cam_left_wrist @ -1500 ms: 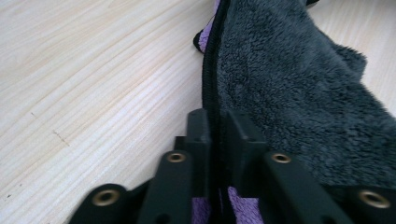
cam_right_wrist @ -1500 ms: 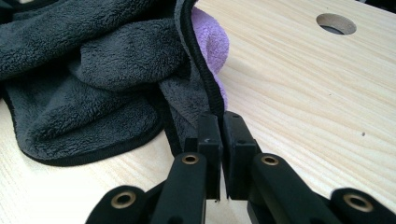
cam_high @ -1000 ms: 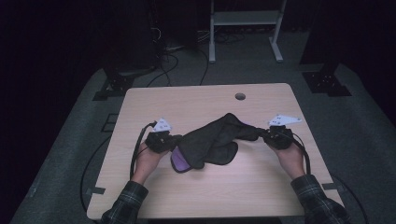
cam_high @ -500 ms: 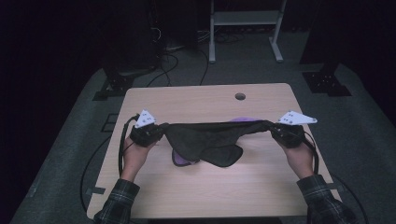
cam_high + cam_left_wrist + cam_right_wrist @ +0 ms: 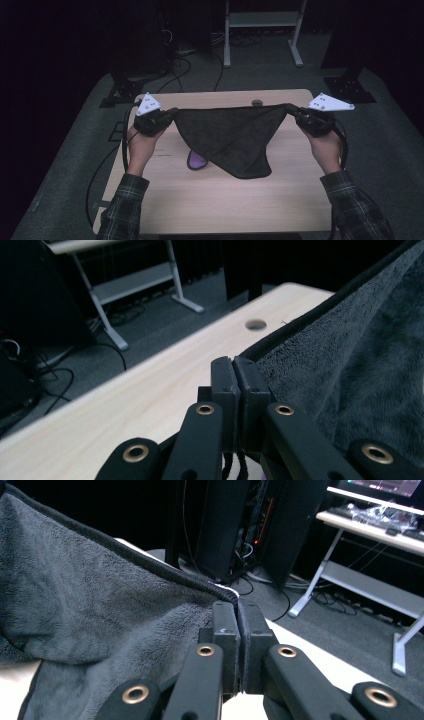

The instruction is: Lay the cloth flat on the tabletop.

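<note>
1. High view: the left tool is clamped on one top corner of a dark grey cloth, above the counter's far left corner.

2. High view: the right tool is clamped on the opposite top corner, above the far right corner, so the cloth's upper hem runs taut and nearly level between the two, along the counter's far edge.

3. High view: below that hem the cloth hangs in a rough triangle, its lowest point over the middle of the counter (whether the tip touches the wood I cannot tell).

4. High view: a small purple thing lies on the counter left of centre, partly hidden behind the hanging cloth. A round hole sits near the middle of the far edge, just behind the hem.

5. High view: the person's hands grip the tool bodies from below, with plaid sleeves coming in over the near edge; each tool carries a grey three-cornered plate on top.

6. Left gripper view: the two black jaws stand pressed together with the cloth's bound edge pinched between them; the fleecy fabric spreads away to the right, and the pale counter with its hole lies beyond.

7. Right gripper view: the jaws are likewise shut tight on the cloth's corner at its dark hem, the fabric falling away to the left. A strip of counter shows to the right of the jaws.
</note>
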`<action>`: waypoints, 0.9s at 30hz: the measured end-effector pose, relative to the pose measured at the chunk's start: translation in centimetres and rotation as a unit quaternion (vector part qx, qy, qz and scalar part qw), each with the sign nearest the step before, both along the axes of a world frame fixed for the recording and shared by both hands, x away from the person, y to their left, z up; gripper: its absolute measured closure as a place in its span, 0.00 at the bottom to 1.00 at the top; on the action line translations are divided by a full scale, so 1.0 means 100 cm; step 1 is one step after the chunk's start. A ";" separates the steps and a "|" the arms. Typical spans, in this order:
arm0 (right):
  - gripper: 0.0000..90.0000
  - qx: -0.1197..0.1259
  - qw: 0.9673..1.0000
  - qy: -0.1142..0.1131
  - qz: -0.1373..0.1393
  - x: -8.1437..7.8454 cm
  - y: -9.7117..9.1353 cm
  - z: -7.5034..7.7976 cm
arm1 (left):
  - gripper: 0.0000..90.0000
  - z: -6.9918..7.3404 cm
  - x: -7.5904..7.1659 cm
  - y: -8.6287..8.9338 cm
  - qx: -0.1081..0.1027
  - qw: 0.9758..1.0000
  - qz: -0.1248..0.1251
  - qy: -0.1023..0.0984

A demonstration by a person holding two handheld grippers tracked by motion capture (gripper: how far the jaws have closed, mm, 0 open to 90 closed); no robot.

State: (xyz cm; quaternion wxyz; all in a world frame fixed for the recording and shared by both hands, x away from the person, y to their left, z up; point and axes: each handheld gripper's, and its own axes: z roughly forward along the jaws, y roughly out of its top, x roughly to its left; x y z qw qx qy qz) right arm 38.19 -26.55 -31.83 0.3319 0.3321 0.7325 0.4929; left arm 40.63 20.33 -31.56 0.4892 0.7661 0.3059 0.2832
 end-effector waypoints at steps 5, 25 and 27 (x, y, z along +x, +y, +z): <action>0.97 0.008 1.000 -0.011 -0.003 0.012 0.004 0.013 | 0.98 0.023 0.011 0.003 -0.008 1.000 0.007 -0.019; 0.97 0.039 0.997 -0.058 -0.015 0.043 0.012 0.061 | 0.98 0.071 0.037 0.008 -0.045 0.997 0.025 -0.062; 0.97 0.037 0.998 -0.048 -0.015 0.043 0.011 0.052 | 0.98 0.059 0.038 0.008 -0.043 0.998 0.022 -0.048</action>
